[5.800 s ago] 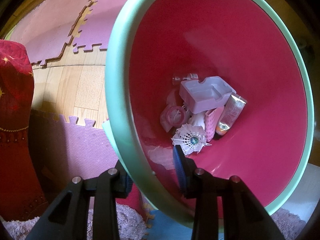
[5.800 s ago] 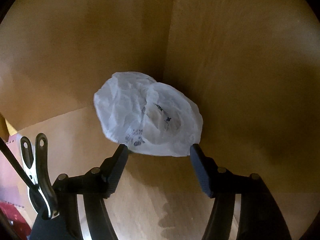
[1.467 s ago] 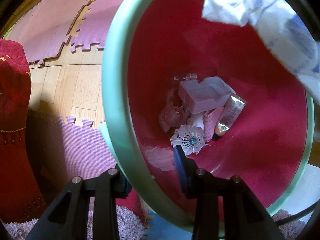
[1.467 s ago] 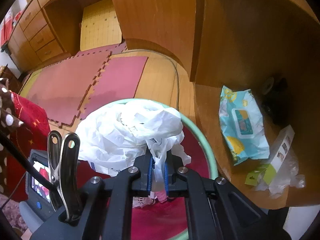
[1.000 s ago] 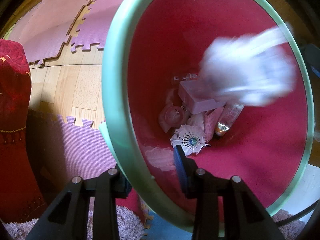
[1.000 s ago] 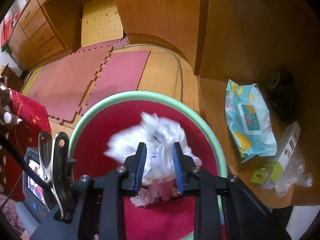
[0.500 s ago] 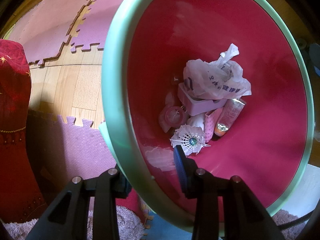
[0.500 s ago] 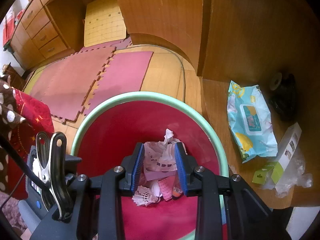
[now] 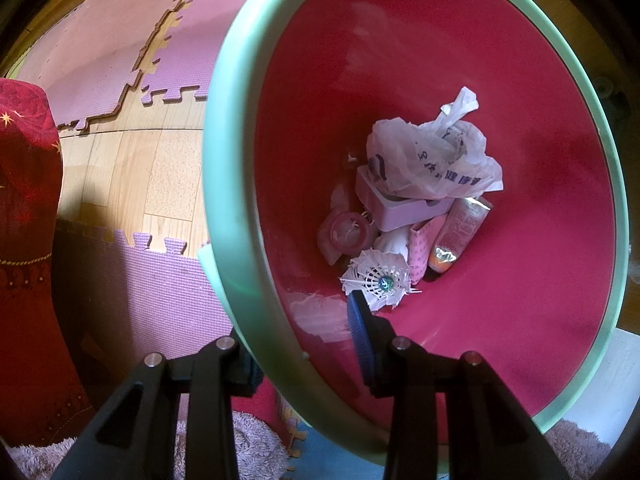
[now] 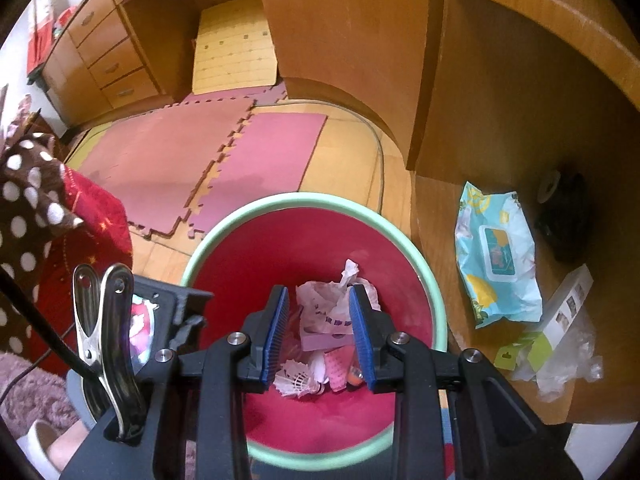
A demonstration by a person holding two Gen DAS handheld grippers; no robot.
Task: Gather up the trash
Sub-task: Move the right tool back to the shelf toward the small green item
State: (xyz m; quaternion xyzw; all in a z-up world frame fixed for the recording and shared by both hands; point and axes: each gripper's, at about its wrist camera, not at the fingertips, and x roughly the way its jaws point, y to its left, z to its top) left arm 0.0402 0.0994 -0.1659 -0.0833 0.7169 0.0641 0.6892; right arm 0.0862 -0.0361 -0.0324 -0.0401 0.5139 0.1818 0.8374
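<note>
Now red bin point(image 9: 540, 280) tilting open for drops, left gripper point(image 9: 304, 344) pinching its green rim at 6 o'clock. Right gripper point(image 10: 318, 332) hovering above, fingers spread, empty. Crumpled plastic bag point(image 9: 432, 160) lying atop trash pile.

Count, as I see it from my feeds:
One bin point(image 9: 224, 184); inside, one plastic bag point(image 9: 432, 160), one shuttlecock point(image 9: 378, 280), one tube point(image 9: 460, 236); one wipes pack point(image 10: 496, 256) on the surface.

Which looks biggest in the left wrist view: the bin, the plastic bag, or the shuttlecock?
1. Bin, by far.
2. Plastic bag.
3. Shuttlecock, smallest, though it lies nearer the camera, which flatters it.
</note>
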